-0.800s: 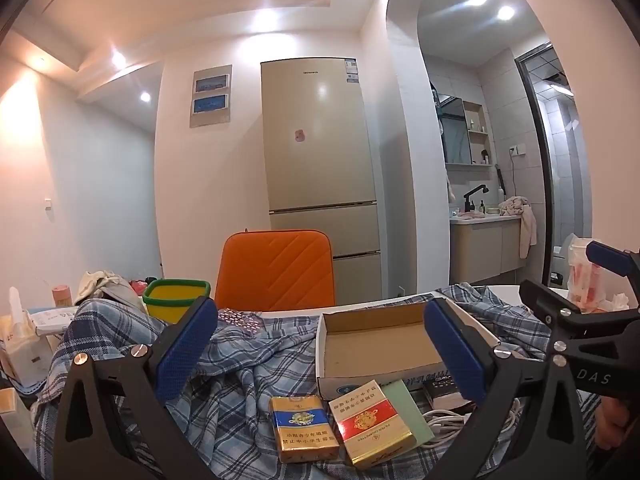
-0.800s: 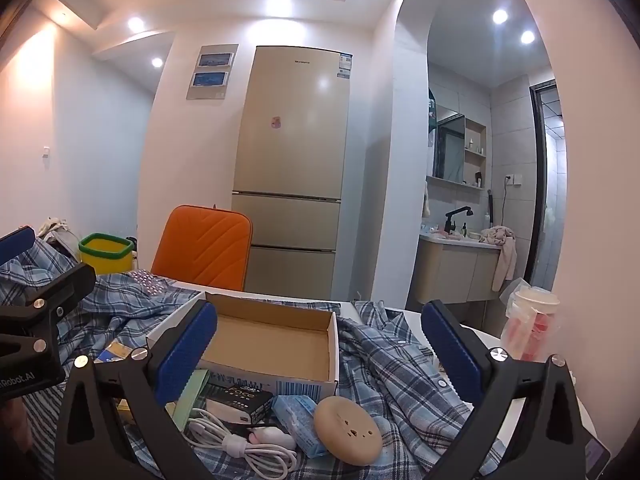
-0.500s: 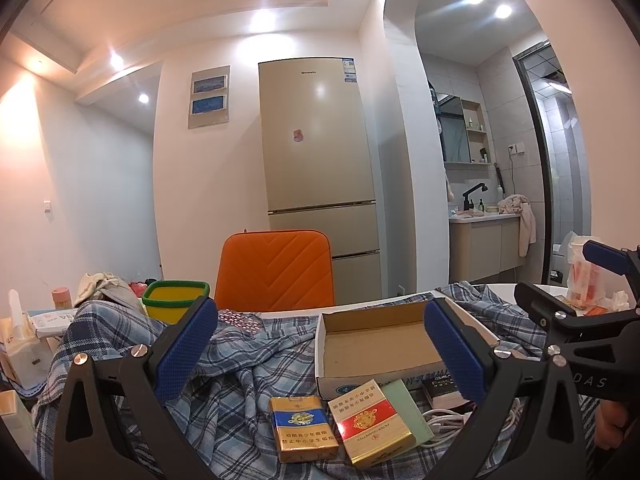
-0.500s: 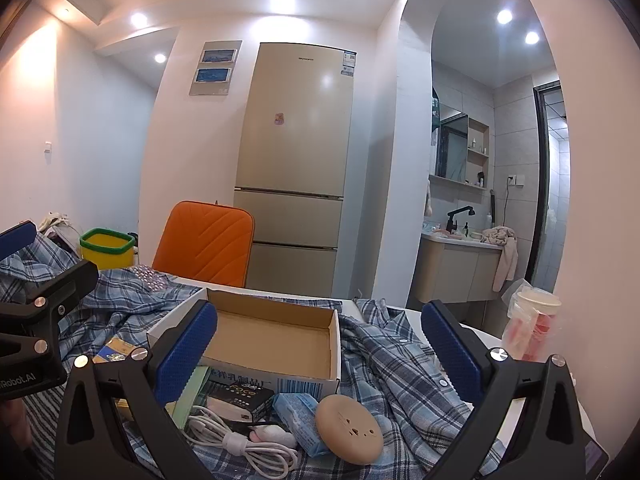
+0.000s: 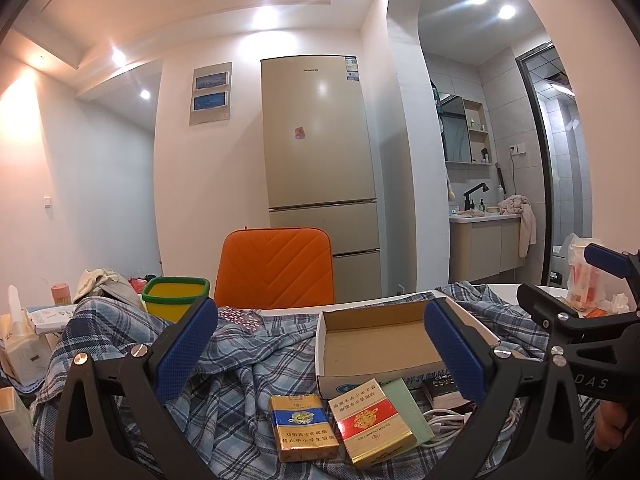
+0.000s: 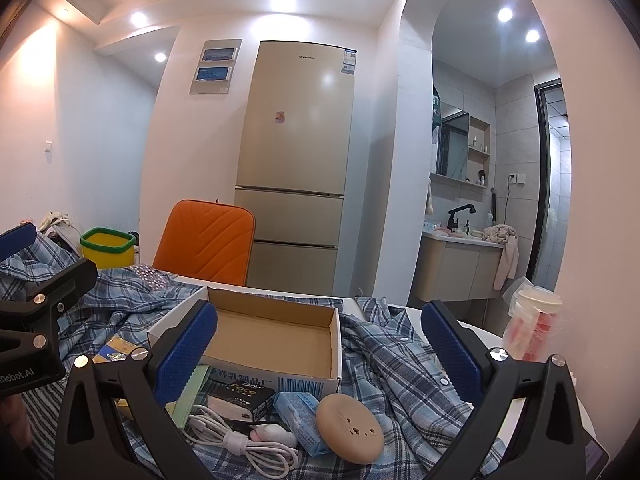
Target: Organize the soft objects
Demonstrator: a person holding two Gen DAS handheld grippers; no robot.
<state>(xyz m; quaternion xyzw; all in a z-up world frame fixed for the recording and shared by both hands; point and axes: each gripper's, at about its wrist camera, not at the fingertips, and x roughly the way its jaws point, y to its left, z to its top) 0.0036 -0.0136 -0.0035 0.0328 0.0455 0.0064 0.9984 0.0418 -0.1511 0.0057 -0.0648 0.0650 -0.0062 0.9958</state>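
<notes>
A blue plaid shirt point(image 5: 248, 364) lies crumpled across the table; it also shows in the right wrist view point(image 6: 392, 364). An open cardboard box point(image 5: 380, 348) sits on it, empty, also seen in the right wrist view point(image 6: 272, 340). My left gripper point(image 5: 320, 356) is open and empty above two cigarette packs, a blue and gold one point(image 5: 302, 420) and a red and gold one point(image 5: 370, 420). My right gripper point(image 6: 320, 352) is open and empty above a tan round pad point(image 6: 350, 428), a blue packet point(image 6: 300, 412) and a white cable point(image 6: 240, 440).
An orange chair point(image 5: 276, 268) stands behind the table, a fridge point(image 5: 320, 152) behind it. A yellow bin with a green rim point(image 5: 176, 296) is at the back left. A tissue box point(image 5: 20, 344) stands at the left edge. A plastic cup point(image 6: 532, 324) stands at the right.
Both grippers have shifted very slightly; their jaws stay open. Nothing on the table has moved.
</notes>
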